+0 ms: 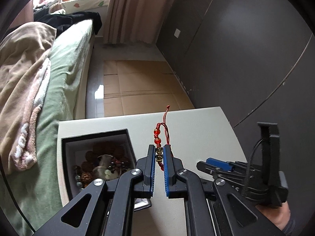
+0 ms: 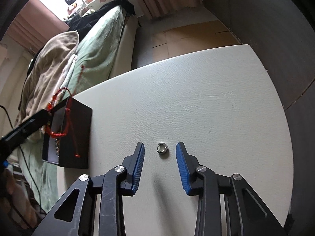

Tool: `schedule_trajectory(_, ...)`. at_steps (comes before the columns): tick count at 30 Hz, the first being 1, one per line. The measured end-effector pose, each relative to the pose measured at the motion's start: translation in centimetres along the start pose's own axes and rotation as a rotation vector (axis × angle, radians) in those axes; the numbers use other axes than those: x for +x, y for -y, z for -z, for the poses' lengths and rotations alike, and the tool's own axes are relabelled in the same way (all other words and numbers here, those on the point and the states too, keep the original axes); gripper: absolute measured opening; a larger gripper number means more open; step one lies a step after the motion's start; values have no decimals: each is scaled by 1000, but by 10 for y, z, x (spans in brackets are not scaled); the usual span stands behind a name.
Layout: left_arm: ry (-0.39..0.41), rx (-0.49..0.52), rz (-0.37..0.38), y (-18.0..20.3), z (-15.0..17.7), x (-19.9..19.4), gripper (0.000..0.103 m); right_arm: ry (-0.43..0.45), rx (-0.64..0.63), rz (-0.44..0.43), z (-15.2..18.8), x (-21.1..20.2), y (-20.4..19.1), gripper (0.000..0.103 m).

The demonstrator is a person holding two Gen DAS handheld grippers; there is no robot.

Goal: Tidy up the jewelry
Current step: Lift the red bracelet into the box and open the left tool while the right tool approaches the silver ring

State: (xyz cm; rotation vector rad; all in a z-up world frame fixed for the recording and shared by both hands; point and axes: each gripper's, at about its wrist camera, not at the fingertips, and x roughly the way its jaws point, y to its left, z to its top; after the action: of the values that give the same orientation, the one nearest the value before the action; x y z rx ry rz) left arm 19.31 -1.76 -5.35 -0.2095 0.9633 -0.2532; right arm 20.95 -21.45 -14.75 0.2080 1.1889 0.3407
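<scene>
The left tongs (image 1: 159, 157) pinch a red bracelet (image 1: 158, 141) above the desk (image 1: 196, 129), beside the open box (image 1: 94, 137) that already holds beads. The right tongs (image 2: 160, 153) stand wide around a ring (image 2: 162, 148) lying on the desk. Both pieces seem left to store.

Black left claw (image 1: 159, 155), blue ribbed pads (image 2: 182, 165), silver screws (image 2: 201, 168); dark sleeve (image 1: 291, 229)

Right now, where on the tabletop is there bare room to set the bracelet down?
Bare white table runs from the black box to the far and wall-side edges. Only the small silver ring, between the open right claw, interrupts it. The box itself is crowded with beads.
</scene>
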Motion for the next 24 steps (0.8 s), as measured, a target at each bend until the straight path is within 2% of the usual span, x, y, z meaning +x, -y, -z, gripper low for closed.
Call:
schedule_trajectory(5,13,1,9,-10,-1,-15,7,7,-58,73,0,4,-13,29)
schedule_trajectory(8,21,-6,3,-20,-3,-24,7,8,-130,146,3,8,-27,22)
schedule_trajectory(9,23,-10,1,-23,-3,-27,7,7,-157,170,4,9,-31,15)
schedule_trajectory(13,27,-24,-10,-35,-5,-36,7,11,-209,209,6,9,-40,13)
schedule_trajectory(16,21,-30,-17,-44,-5,-40,7,23,-207,190,5,4,-40,3)
schedule_trajectory(24,-39,-27,-26,-55,-1,-37,7,75,-156,88,-4,-15,-43,3)
